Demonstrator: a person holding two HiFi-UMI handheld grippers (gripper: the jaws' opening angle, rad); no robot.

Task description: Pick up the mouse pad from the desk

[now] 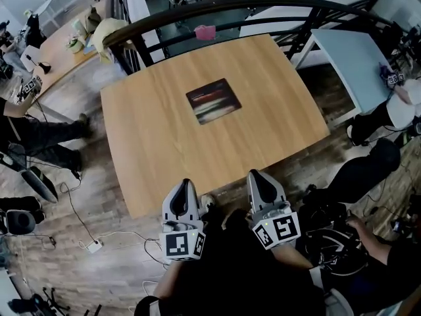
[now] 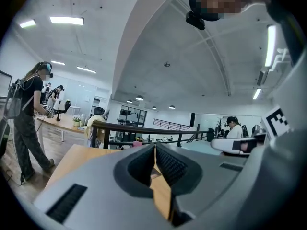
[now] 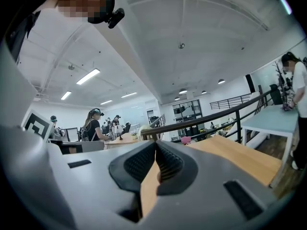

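Observation:
A dark rectangular mouse pad [image 1: 213, 101] lies flat near the middle of the wooden desk [image 1: 151, 143]. My left gripper [image 1: 186, 184] hangs just off the desk's near edge, shut with nothing in it. To its right, my right gripper [image 1: 257, 174] reaches the same edge, also shut and empty. Both point toward the pad, which is well ahead of them. In the left gripper view the left gripper [image 2: 155, 146] has its tips touching, with the desk [image 2: 72, 157] beyond. In the right gripper view the right gripper [image 3: 156, 143] is likewise shut, above the desk [image 3: 240, 157].
A black railing [image 1: 217, 8] curves behind the desk. A pale blue table [image 1: 358, 58] stands at the right, with a person [image 1: 401, 110] beside it. Another person [image 1: 39, 137] stands at the left by a long bench [image 1: 59, 51]. Cables and a power strip [image 1: 94, 245] lie on the floor.

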